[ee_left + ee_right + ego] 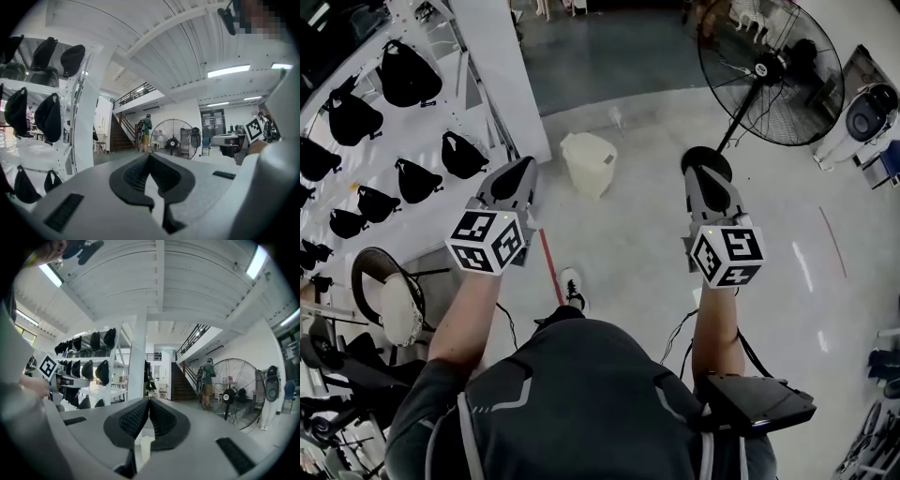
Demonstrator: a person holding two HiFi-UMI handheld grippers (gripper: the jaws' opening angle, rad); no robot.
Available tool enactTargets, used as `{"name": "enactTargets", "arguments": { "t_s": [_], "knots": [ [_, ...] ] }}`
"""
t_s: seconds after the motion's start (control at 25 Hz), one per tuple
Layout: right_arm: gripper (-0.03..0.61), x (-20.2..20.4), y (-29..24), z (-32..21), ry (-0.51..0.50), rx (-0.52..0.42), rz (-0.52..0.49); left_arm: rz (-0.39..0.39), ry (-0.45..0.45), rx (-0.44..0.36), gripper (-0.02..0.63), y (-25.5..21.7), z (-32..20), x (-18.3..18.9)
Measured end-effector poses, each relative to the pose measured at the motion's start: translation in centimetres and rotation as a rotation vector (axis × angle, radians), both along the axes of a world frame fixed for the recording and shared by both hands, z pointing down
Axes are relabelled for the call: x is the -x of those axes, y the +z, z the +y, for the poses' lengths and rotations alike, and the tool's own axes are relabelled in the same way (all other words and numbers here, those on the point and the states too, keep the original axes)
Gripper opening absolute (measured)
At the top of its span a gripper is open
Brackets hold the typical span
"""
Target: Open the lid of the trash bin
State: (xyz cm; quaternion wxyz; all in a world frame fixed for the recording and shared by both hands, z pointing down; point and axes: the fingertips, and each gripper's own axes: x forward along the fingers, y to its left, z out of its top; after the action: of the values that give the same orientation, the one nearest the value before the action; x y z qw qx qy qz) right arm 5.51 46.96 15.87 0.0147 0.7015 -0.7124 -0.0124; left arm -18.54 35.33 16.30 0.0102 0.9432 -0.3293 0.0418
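Observation:
The trash bin [589, 161] is a small cream bin with its lid down. It stands on the floor ahead of me, between the two grippers in the head view. My left gripper [523, 171] is held in the air to the bin's left and nearer to me, shut and holding nothing. My right gripper [701, 167] hangs to the bin's right, also shut and holding nothing. In the left gripper view the gripper [149, 155] has its jaws meeting at the tip, and in the right gripper view the gripper [148, 401] does too. Both point level across the room, and neither touches the bin.
A white rack of black bags [403, 141] and a white pillar [502, 66] stand at the left. A big floor fan [772, 70] stands at the back right, with a white cooler [862, 117] beyond it. A red line [549, 267] marks the floor. A person [147, 129] stands near distant stairs.

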Motion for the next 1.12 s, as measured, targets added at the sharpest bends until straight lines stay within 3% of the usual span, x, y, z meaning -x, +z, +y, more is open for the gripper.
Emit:
{"name": "enactTargets", "arguments": {
  "t_s": [0.36,0.76,1.12],
  "knots": [
    [0.028,0.1,-2.5,-8.5,-0.022,-0.042,0.032,0.076,0.024,0.010,0.006,-0.2,-9.9,-1.4],
    [0.028,0.7,-1.5,-20.4,-0.033,0.023,0.023,0.074,0.022,0.010,0.006,0.0,-21.7,-0.6],
    [0.026,3.2,-1.5,-29.6,-0.039,0.088,0.082,0.087,0.058,0.002,0.007,0.7,-29.0,1.2]
  ]
}}
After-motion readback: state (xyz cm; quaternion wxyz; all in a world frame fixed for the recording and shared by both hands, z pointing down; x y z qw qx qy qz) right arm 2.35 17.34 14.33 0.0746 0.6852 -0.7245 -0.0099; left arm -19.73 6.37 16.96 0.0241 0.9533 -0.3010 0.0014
